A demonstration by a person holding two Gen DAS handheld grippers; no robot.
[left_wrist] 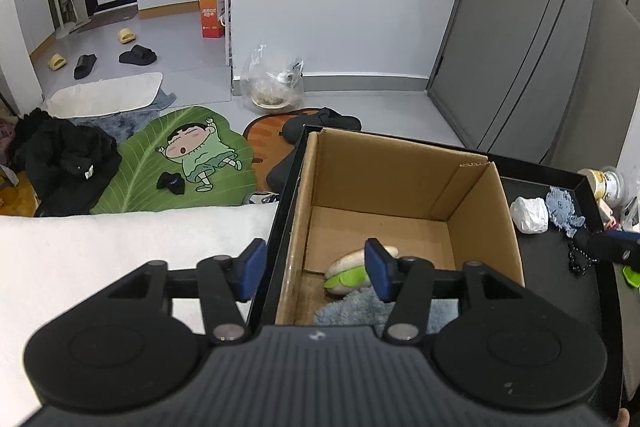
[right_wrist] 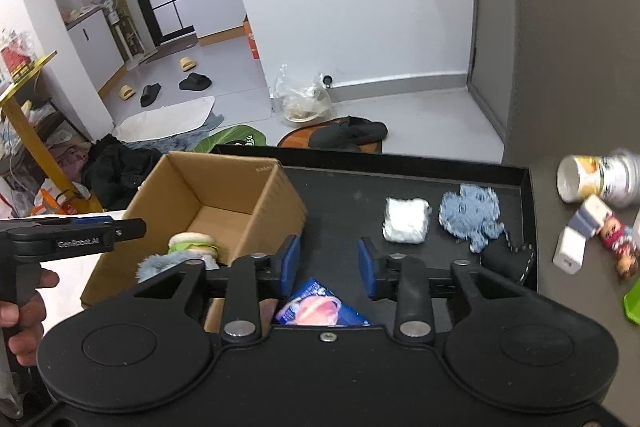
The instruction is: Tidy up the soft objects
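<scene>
Burger plush (left_wrist: 350, 273) lies in cardboard box (left_wrist: 384, 163), untouched.

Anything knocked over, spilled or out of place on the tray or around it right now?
Yes: a can lies tipped on its side just off the tray's right edge, open end toward the tray, beside a small doll. No spill shows. On the tray, the white wad and blue knit piece sit undisturbed.

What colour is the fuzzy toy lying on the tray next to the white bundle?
Light blue; the right wrist view shows it best.
</scene>
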